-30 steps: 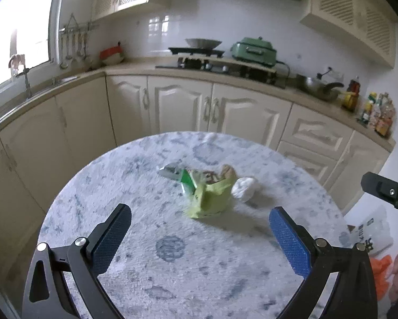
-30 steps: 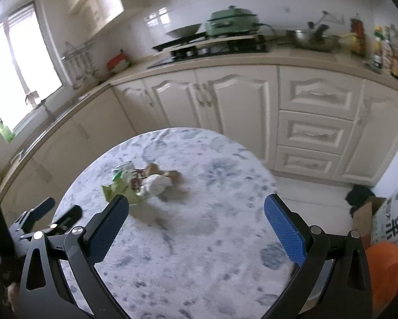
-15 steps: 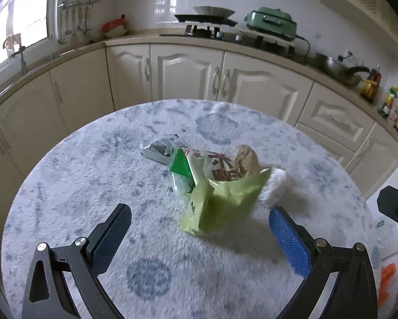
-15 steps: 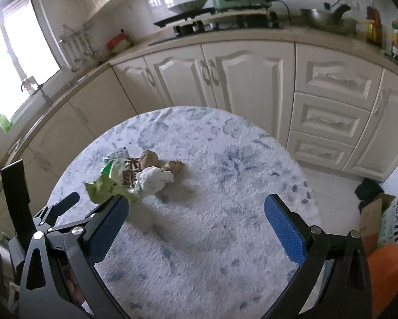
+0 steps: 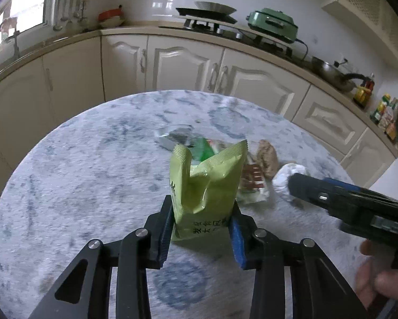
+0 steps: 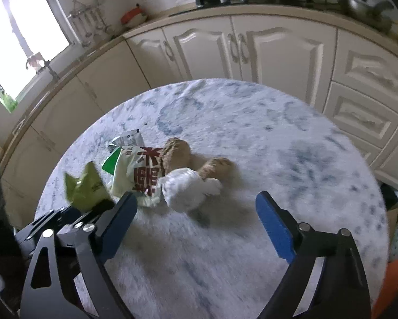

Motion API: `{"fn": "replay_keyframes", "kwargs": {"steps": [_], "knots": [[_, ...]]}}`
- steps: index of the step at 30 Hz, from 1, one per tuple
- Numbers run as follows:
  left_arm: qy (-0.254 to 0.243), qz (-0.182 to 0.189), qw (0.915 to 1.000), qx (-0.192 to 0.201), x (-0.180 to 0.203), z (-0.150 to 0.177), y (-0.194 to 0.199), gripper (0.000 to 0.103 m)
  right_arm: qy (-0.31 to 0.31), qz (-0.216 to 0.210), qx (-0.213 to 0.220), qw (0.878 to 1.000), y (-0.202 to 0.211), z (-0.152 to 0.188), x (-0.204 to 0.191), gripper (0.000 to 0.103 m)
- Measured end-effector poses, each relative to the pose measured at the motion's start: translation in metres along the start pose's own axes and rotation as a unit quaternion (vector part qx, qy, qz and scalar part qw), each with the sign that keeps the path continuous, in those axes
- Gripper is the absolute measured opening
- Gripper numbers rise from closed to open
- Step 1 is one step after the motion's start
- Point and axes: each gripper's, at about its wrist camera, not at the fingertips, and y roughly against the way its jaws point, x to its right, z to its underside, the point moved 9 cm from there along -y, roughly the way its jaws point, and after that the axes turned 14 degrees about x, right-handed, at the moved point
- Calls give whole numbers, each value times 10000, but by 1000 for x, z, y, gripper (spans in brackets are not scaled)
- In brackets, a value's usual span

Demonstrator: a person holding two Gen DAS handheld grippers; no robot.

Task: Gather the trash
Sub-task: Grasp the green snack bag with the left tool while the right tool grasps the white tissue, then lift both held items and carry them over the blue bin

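Observation:
A small heap of trash lies on the round table with its fluffy white-blue cover. My left gripper has its jaws closing, and the blue pads press both sides of an upright green bag. Behind the bag lie a white-and-red wrapper, a silvery packet, two brown crumpled lumps and a white tissue ball. My right gripper hovers just short of the tissue, its jaws closing with wide gaps on either side. It also shows from the side as the right gripper.
Cream cabinets and a counter with a stove curve behind the table. A hand holds the right tool. On the floor at the right stands something orange.
Both grippers came down and forward toward the heap. The left jaws went from wide apart to gripping the green bag. The right jaws narrowed a little.

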Motion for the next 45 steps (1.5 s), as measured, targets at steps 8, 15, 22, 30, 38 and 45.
{"fn": "replay_keyframes", "kwargs": {"steps": [8, 15, 22, 30, 38, 45], "knots": [[86, 40, 9999, 112, -18, -1, 16, 32, 85, 19, 154, 9998, -8, 8, -1, 36], [176, 73, 9997, 178, -3, 22, 60, 30, 53, -49, 286, 9996, 35, 22, 4, 36], [109, 211, 9991, 365, 14, 23, 101, 30, 25, -62, 548, 9985, 93, 26, 5, 36], [-120, 434, 9969, 646, 47, 14, 144, 30, -83, 73, 974, 9952, 153, 16, 26, 36], [-427, 765, 9919, 925, 94, 2, 175, 30, -237, 311, 1319, 9905, 195, 8, 56, 36], [-642, 1070, 9866, 1048, 137, -5, 191, 30, -412, 536, 1629, 9843, 230, 1, 87, 36]]}}
